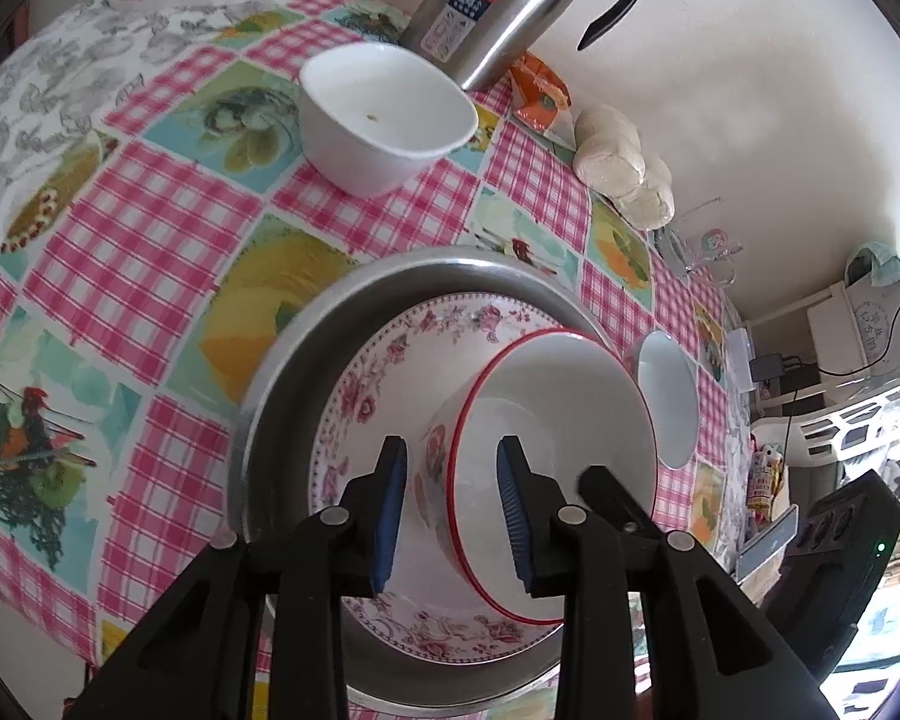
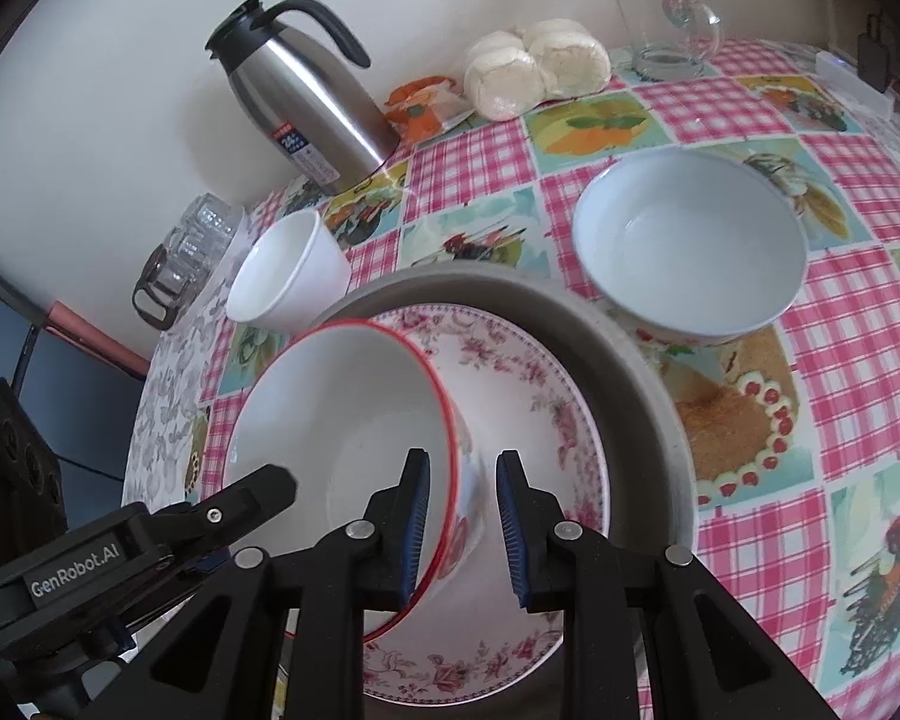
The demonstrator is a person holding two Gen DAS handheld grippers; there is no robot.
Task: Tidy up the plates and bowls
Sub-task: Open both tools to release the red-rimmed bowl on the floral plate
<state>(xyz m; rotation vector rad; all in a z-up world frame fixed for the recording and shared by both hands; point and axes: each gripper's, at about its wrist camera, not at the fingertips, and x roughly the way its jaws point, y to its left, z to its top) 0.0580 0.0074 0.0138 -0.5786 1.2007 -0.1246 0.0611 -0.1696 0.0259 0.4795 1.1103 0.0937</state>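
A red-rimmed bowl rests on a pink floral plate, which lies in a round metal pan. My left gripper straddles the bowl's near wall, and both blue pads stand clear of it. From the opposite side my right gripper is shut on the bowl's wall, with one pad inside the rim and one outside. A small white bowl stands beyond the pan. A wider pale bowl sits beside the pan.
On the checked tablecloth by the wall stand a steel thermos, an orange packet, bagged white buns and a glass mug. Glass cups sit at the table's edge.
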